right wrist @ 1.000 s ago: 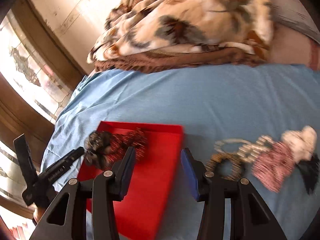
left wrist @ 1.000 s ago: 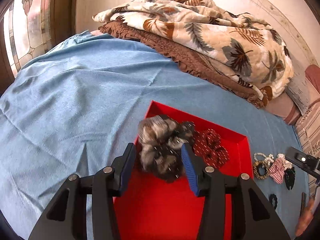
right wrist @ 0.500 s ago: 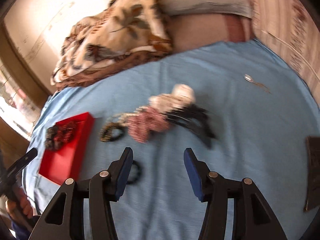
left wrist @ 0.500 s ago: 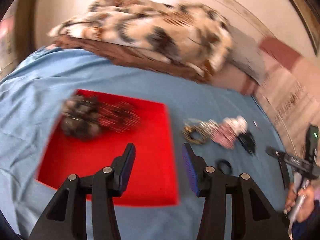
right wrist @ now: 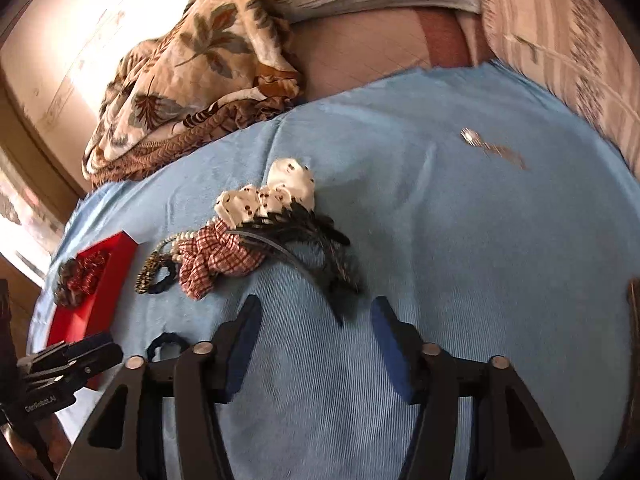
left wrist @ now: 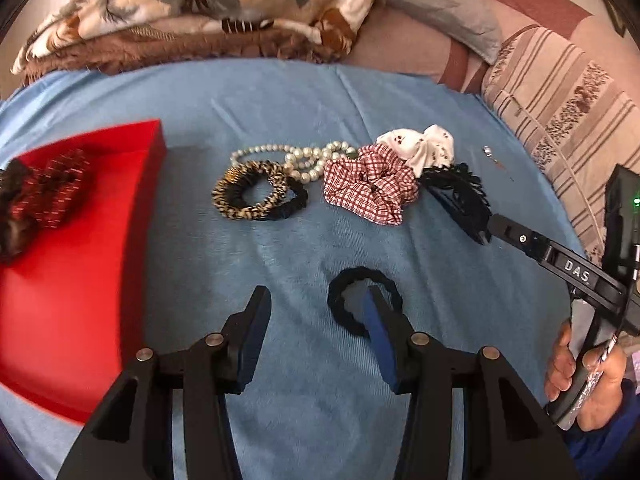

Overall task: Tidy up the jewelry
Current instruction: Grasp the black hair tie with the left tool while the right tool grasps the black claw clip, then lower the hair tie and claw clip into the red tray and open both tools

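A red tray (left wrist: 80, 280) lies at the left on the blue cloth and holds a grey furry scrunchie (left wrist: 10, 216) and a dark red scrunchie (left wrist: 52, 192). To its right lie a leopard scrunchie (left wrist: 252, 194), a pearl string (left wrist: 304, 156), a red checked scrunchie (left wrist: 368, 188), a white scrunchie (left wrist: 420, 146), a black hair clip (left wrist: 456, 196) and a small black hair tie (left wrist: 344, 308). My left gripper (left wrist: 316, 304) is open and empty, its right finger over the black hair tie. My right gripper (right wrist: 314, 312) is open and empty, just short of the black hair clip (right wrist: 304, 248).
A folded leaf-print blanket (left wrist: 192, 4) and pillows (left wrist: 440, 0) lie at the back of the bed. A small silver trinket (right wrist: 488, 146) lies on the cloth at the far right. A dark flat thing (right wrist: 634, 320) shows at the right edge.
My left gripper left the grey scrunchie in the red tray and swung right, over the small black hair tie. My right gripper swung right and closed in on the black hair clip.
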The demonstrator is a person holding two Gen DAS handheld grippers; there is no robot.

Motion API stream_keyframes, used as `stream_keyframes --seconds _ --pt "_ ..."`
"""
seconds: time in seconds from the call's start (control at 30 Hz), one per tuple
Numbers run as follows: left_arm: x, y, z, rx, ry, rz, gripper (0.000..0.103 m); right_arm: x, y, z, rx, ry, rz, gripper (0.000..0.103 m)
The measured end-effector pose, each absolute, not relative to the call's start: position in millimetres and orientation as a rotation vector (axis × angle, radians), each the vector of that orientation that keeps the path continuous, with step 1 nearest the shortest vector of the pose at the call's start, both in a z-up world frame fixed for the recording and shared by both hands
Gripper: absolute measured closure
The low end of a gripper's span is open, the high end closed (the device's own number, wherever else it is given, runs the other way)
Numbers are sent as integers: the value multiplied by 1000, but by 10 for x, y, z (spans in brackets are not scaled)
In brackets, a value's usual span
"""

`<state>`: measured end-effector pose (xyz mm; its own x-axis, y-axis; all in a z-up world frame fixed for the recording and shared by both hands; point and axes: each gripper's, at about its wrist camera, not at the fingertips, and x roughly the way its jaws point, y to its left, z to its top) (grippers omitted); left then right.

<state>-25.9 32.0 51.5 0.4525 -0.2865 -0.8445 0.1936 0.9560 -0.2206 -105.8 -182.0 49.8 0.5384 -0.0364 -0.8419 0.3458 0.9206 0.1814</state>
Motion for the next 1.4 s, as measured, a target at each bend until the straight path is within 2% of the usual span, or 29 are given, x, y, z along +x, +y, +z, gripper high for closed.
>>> stream_keyframes --seconds 0.3,0.37,0.4,0.43,0.47,0.5,0.57,0.97,1.2,1.4 --pt "-182 86 257 -20 1082 -316 56 -703 -1737 320 155 1012 -195 35" --pt "-192 49 258 4 1075 -316 57 -652 -1736 276 154 1019 -187 41" --pt "-196 31 260 12 1072 -314 60 -638 -1737 258 158 1025 -183 50" --pt "-201 9 258 27 1069 -305 75 -627 -1734 247 161 1028 -183 58" --pt "-206 -19 255 49 1066 -290 90 -617 -1738 233 163 1030 -186 60" --pt "-217 -46 252 65 1063 -284 91 -614 -1753 223 170 1031 -191 66" --pt "-257 -75 268 68 1058 -296 94 -639 -1796 229 206 1027 -194 68" --pt "-615 121 844 23 954 -367 95 -1134 -1901 461 401 1031 -203 72" --pt "-749 711 1040 -15 912 -266 95 -1369 -1610 786 424 1001 -158 72" --pt "-769 1513 1101 -52 906 -100 95 -1227 -1065 1034 389 996 -68 72"
